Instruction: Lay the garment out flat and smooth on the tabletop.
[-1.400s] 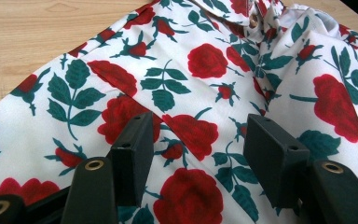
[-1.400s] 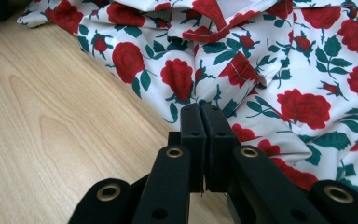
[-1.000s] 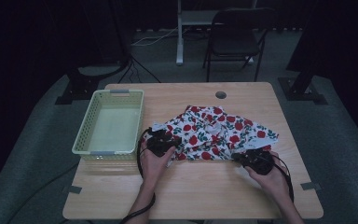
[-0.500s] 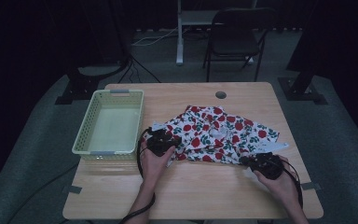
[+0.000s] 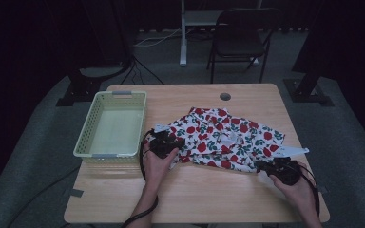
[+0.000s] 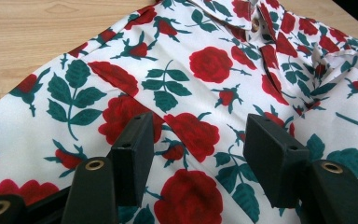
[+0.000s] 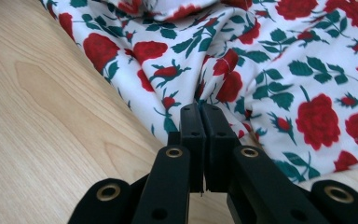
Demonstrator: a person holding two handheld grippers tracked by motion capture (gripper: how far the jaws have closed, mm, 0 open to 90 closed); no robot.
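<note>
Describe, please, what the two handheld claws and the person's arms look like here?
Both claws, left claw and right claw, are black, each trailing a black cable. Their jaws are flat rectangular black blocks on arms with brass-ringed holes. The forearms are bare, with no sleeves visible.

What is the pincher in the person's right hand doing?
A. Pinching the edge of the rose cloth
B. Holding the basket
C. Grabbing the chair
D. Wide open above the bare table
A. In the right gripper view, the right gripper has its black jaws pressed together on a fold at the edge of the rose-print cloth, and the high view shows it at the cloth's near right edge.
</note>
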